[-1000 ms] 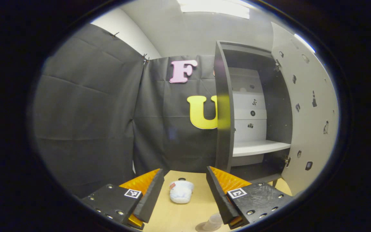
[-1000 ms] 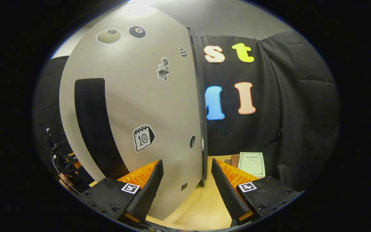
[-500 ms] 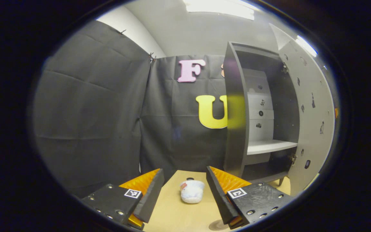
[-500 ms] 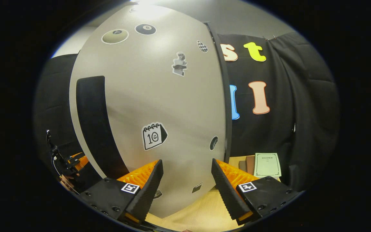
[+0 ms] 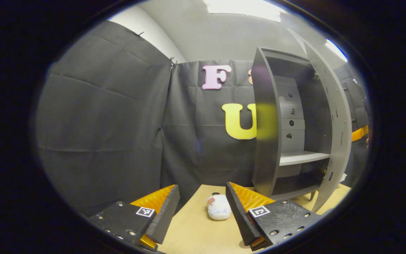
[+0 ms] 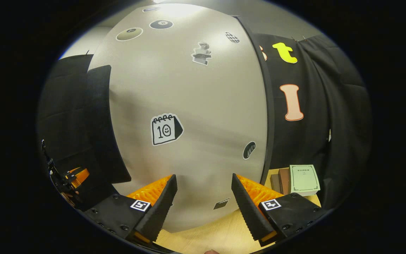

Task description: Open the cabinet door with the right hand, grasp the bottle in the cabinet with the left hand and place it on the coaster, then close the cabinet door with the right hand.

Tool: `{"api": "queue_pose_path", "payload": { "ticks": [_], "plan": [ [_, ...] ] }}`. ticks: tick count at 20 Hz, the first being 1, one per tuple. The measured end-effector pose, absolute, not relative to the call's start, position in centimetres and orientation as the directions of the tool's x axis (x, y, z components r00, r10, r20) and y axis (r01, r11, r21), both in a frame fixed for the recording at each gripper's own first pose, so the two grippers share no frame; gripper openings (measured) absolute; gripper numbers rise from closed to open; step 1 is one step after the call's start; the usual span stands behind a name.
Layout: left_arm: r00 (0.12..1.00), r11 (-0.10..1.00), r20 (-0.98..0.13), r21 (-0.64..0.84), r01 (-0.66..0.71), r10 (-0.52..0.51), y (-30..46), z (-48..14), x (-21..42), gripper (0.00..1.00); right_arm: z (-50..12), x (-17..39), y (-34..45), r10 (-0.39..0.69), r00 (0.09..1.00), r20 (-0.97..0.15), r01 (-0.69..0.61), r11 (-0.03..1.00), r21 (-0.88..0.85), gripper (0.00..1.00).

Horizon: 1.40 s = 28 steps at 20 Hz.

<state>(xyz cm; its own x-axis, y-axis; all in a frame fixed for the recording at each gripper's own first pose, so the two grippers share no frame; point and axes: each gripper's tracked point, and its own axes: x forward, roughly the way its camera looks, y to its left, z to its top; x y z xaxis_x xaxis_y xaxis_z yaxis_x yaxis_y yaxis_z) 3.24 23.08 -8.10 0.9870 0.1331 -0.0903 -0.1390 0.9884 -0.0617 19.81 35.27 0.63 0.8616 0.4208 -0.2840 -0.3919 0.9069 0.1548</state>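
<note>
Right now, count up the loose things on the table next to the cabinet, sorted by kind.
White plush toy: 1
Books in a stack: the pale top one plus 2 darker ones, so 3
Total: 4

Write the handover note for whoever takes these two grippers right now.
Left gripper: open, holding nothing, above the light wooden table, pointed towards the dark grey cabinet.
Right gripper: open, facing the outer side of the pale grey stickered cabinet door; contact cannot be told.
The door is ajar, not shut. The cabinet's pale shelf is bare.
Apparently done: door opened, bottle taken out.
Left: confirm the bottle stands on the coaster, then push the door shut with the right gripper.
</note>
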Motion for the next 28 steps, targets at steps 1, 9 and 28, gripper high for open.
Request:
{"api": "queue_pose_path", "payload": {
  "ticks": [1, 9, 28],
  "plan": [
    [0.986, 0.988, -0.093, -0.057, -0.146, 0.141, 23.5, -8.1, 3.0, 0.81, 0.7, 20.0, 35.4, 0.416, 0.865, -0.281, -0.391, 0.909, 0.143, 0.98],
    [0.972, 0.977, -0.117, -0.048, -0.209, 0.202, 26.7, -8.7, 1.0, 0.81, 0.2, 23.1, 37.9, 0.388, 0.888, -0.246, -0.363, 0.921, 0.14, 0.98],
    [0.934, 0.944, -0.157, -0.023, -0.329, 0.322, 30.9, -9.5, -3.2, 0.83, -0.6, 28.3, 41.7, 0.314, 0.933, -0.177, -0.296, 0.947, 0.121, 0.98]
  ]
}}
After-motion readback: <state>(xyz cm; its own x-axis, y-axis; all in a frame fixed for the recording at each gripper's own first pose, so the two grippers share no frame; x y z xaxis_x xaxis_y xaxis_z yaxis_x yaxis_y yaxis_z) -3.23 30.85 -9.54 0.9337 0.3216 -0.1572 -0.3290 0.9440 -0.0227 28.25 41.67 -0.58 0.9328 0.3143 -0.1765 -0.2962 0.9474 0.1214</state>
